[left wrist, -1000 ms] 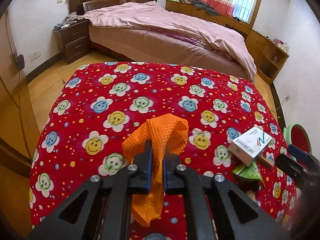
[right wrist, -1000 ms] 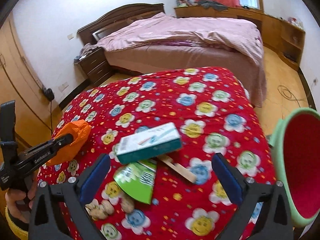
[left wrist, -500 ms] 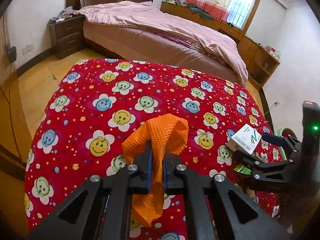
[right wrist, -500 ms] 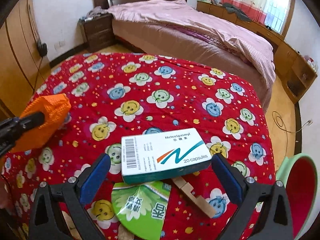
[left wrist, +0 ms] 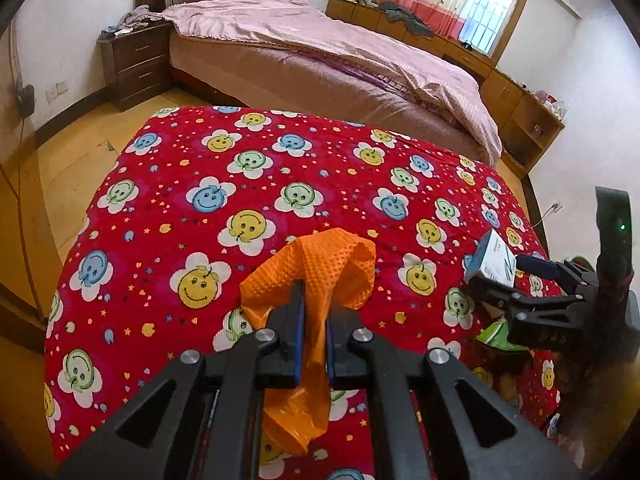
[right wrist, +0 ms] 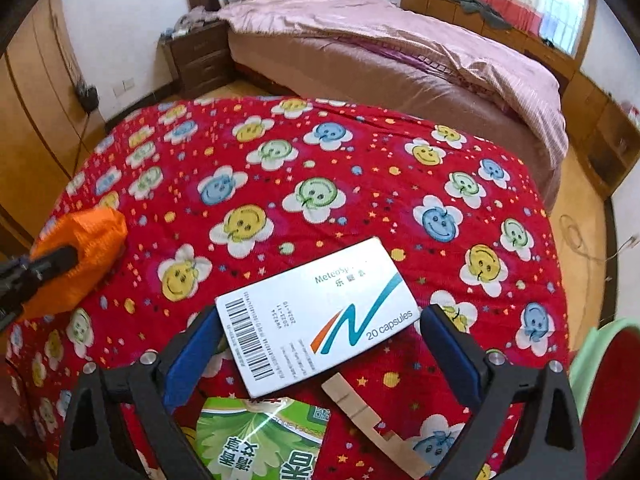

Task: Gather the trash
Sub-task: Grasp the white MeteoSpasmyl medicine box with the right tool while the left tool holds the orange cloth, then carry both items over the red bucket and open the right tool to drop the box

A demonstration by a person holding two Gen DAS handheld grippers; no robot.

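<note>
The left gripper (left wrist: pixel 313 322) is clamped on a crumpled orange plastic bag (left wrist: pixel 320 264) — its blue-padded fingers pinch the bag's middle, with a mesh-textured bunch standing up beyond the tips and a smooth tail hanging down behind them. The bag is held above a table draped in a red smiley-flower cloth (left wrist: pixel 248 184). In the right wrist view the same bag (right wrist: pixel 80 256) shows far off to the left of the right gripper, pinched in the left gripper's dark tip.

The right gripper (right wrist: pixel 320 344) stands wide, its two blue pads (right wrist: pixel 190 354) flanking a white capsule box (right wrist: pixel 320 320) with a barcode and the print "20 capsules". The left pad looks to be at the box's edge and the right pad just beside the other end; whether either presses on it cannot be told. The box lies tilted between the fingers. Just below it, nearer the gripper's body, lie a green printed wrapper (right wrist: pixel 260 440) and a pale wooden clothespin (right wrist: pixel 372 424) on the cloth. At the right gripper's far right sits a green-rimmed bin with a red inside (right wrist: pixel 608 400).

From the left wrist view, the right gripper (left wrist: pixel 516 280) appears off to the right with the box (left wrist: pixel 494 260) at its tips.
</note>
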